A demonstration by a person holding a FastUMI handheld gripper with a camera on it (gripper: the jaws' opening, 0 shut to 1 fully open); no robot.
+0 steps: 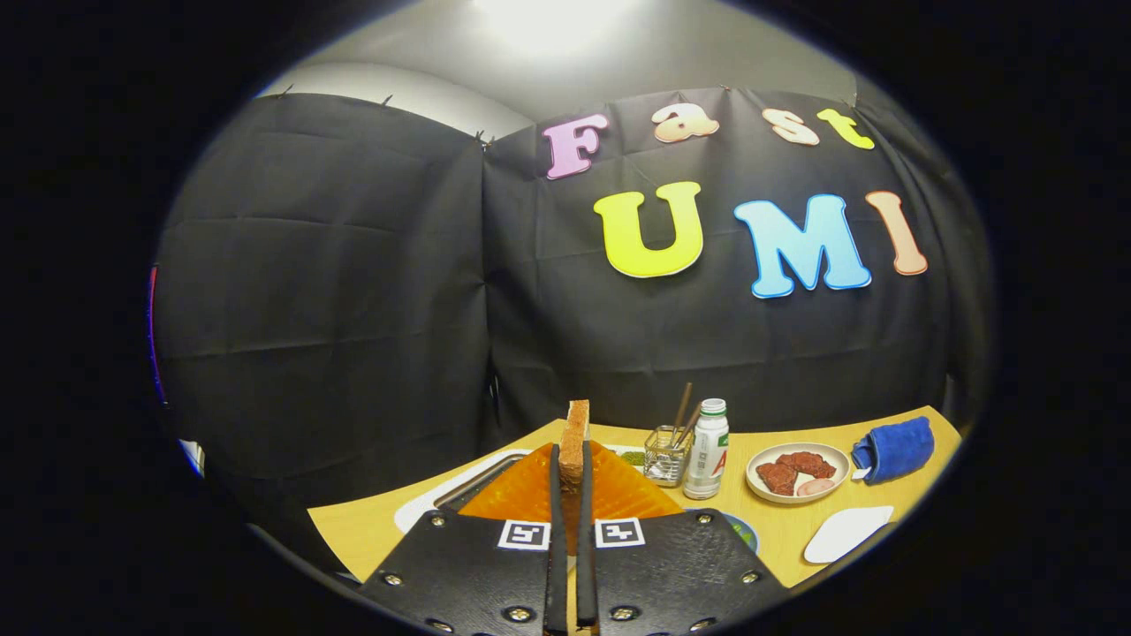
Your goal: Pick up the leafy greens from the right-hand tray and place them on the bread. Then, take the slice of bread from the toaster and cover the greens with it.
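Between the near-closed fingers of the gripper: brown toasted bread slice, pinched edge-on, upright above the wooden table's near edge. Judged light, stiff, crumbly; grip low, gently. Beyond: glass chopstick holder, white bottle, plate of meat, blue cloth.

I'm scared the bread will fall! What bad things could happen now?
The gripper pinches the slice of bread on edge, by its lower part only, so it might tip or slip out. A hard squeeze could crumble it. The glass cup of sticks and the bottle stand just beyond the fingers, so a careless swing could knock them over.
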